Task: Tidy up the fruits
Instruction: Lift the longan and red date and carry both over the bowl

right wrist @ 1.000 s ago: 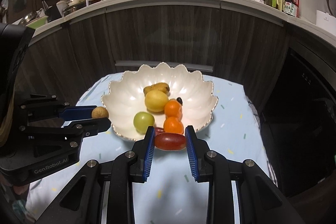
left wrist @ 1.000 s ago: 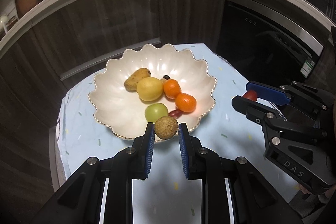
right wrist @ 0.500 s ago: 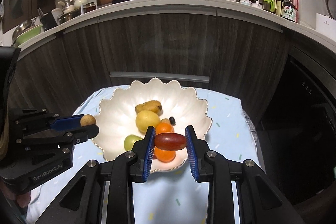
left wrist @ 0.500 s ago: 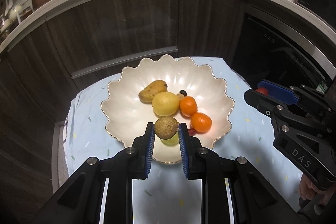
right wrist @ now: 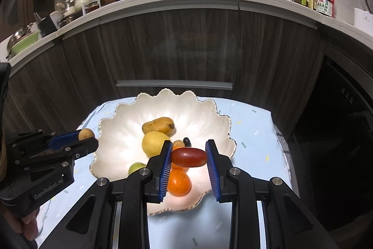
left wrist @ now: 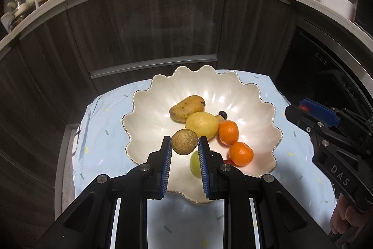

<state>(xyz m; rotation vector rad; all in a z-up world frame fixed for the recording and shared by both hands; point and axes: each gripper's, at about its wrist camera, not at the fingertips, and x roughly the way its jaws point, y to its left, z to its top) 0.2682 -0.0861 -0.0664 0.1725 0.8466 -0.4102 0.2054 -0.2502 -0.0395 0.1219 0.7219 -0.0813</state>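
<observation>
We have both tools loaded and over the scalloped white bowl (left wrist: 261, 95). Left tool (left wrist: 184, 144) is clamped on a small round brown fruit (left wrist: 184, 141), held above the near left part of the bowl; right tool (right wrist: 188, 155) is clamped on an oblong dark red fruit (right wrist: 189, 156), held above the bowl's near right side. Neither is released yet. Already in the bowl: mango (left wrist: 186, 107), lemon (left wrist: 202, 124), two oranges (left wrist: 228, 132), a green fruit (left wrist: 195, 162) partly hidden behind our left tool, a small dark berry (left wrist: 223, 114), and a red piece mostly hidden by the nearer orange. The bench (left wrist: 107, 132), under a light blue cloth, shows no loose fruit in either view, though the tools hide part of it. We judge the task nearly done: what looks left is dropping these two fruits into the bowl and backing out.
</observation>
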